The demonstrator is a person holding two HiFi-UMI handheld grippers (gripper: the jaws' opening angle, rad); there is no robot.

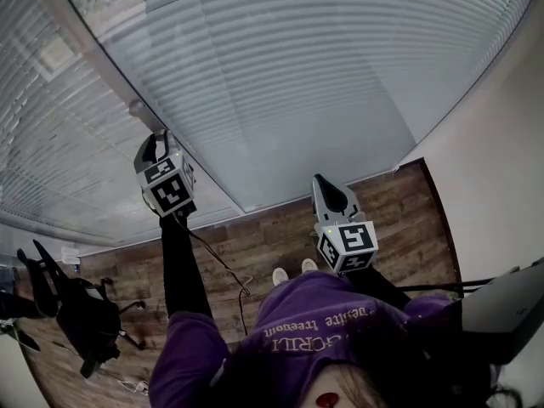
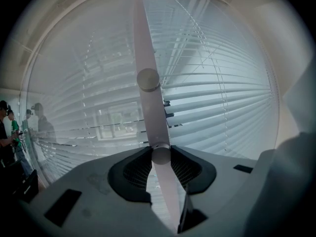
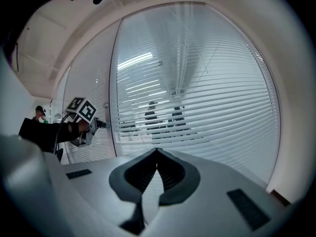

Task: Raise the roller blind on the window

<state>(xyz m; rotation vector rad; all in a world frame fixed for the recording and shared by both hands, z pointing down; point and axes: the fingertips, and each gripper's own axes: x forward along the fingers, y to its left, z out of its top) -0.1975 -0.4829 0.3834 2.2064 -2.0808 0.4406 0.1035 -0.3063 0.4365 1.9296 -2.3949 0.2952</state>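
My left tongs [image 1: 155, 139] sit at the left of the head view, against the post [image 1: 93, 53] between the two panes. In the left gripper view they are narrow, and seem to be pinched on a small round knob [image 2: 160, 155] on that post, at the lower middle. My right tongs [image 1: 328, 187] hang near the centre, tips together on nothing. The blind [image 1: 297, 75] fills the upper frame with its slats down over the whole pane, so I judge the raising not yet begun. To do it well I should hold the knob centred, squeeze firmly enough not to slip, and work it steadily whichever way it gives, watching that the slats rise level.
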